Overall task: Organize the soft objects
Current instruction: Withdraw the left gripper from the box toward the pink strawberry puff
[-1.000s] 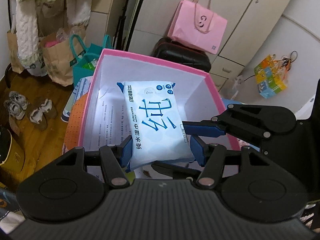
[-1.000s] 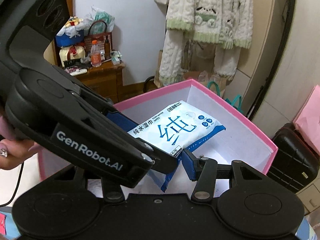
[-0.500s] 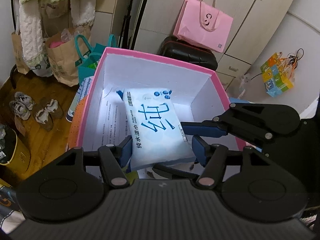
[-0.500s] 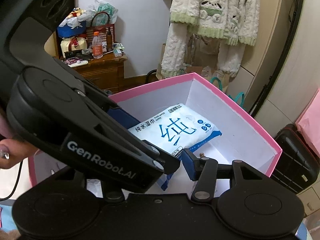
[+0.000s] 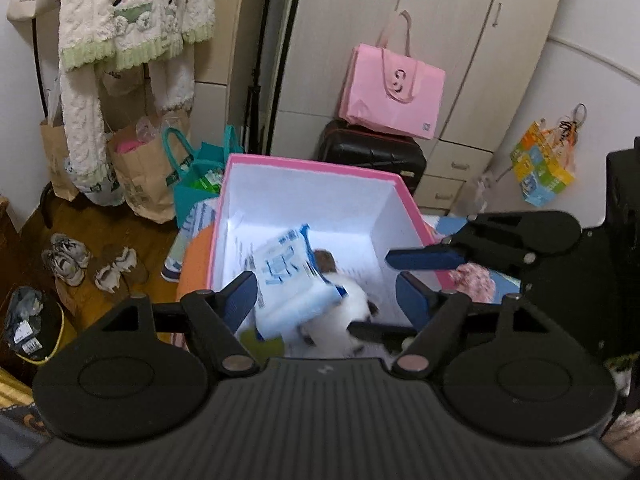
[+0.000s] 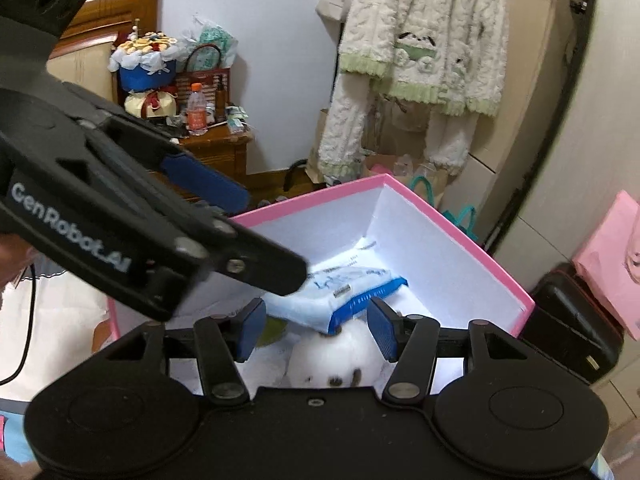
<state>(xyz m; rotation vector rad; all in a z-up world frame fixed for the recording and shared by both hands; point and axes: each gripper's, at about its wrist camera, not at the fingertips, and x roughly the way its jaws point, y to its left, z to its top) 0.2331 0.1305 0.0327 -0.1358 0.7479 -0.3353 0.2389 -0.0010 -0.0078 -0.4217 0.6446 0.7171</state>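
Left wrist view: your left gripper [image 5: 326, 288] is opening, the blue-and-white wipes pack [image 5: 288, 280] loose between its jaws, dropping into the pink cardboard box [image 5: 308, 162] onto a white plush toy [image 5: 352, 304].

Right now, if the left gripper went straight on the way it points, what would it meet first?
Most likely the wet wipes pack lying in the pink box, between the opening jaws of the left gripper; depth is blurred.

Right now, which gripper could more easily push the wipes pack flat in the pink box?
Probably the left gripper. Its opening jaws flank the wet wipes pack, which leans on the white plush toy inside the pink box. The right gripper, also opening, sits mostly over the toy.
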